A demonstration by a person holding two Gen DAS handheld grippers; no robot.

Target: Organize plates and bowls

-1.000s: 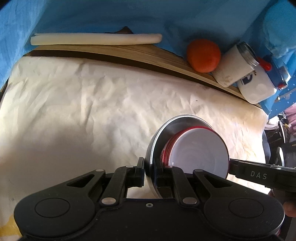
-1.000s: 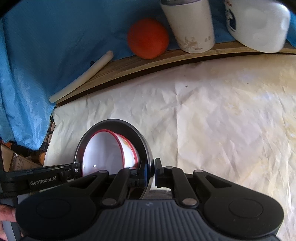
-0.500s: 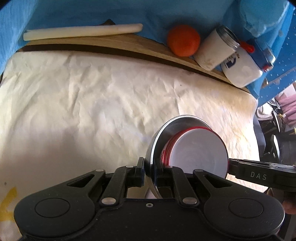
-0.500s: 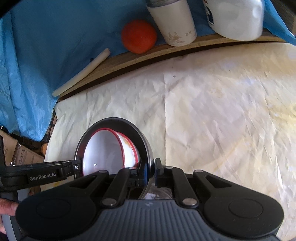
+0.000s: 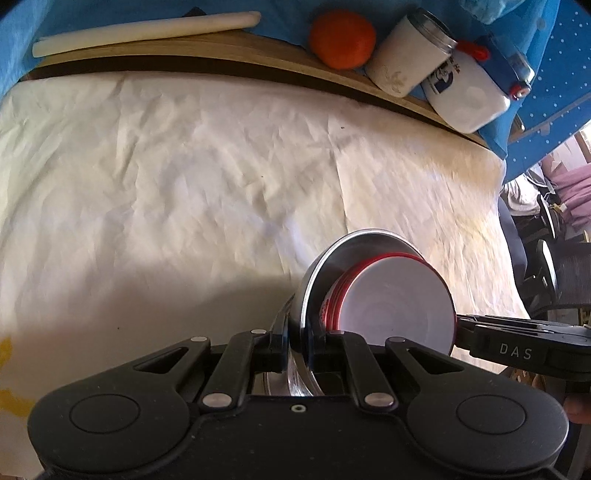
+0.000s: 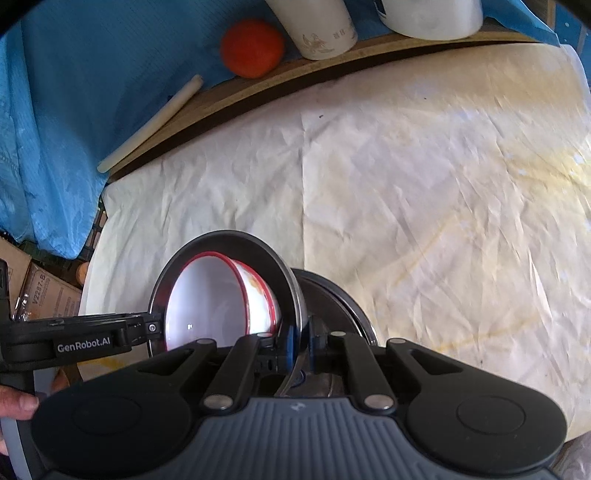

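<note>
Left wrist view: we carry the nested stack back from the shelf; left hand-held gripper and right hand-held gripper both clamp the steel bowl rim, red-rimmed bowls inside, not yet set down.

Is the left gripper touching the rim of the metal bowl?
Touching. In the left wrist view, the left gripper has both fingers pressed against the metal bowl at its rim, with no gap visible on either side.

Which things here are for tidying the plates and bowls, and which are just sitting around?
For the job:
metal plate
red-rimmed white bowls
left gripper
right gripper

Just lying about:
orange
white cup
white jug
white stick
</note>
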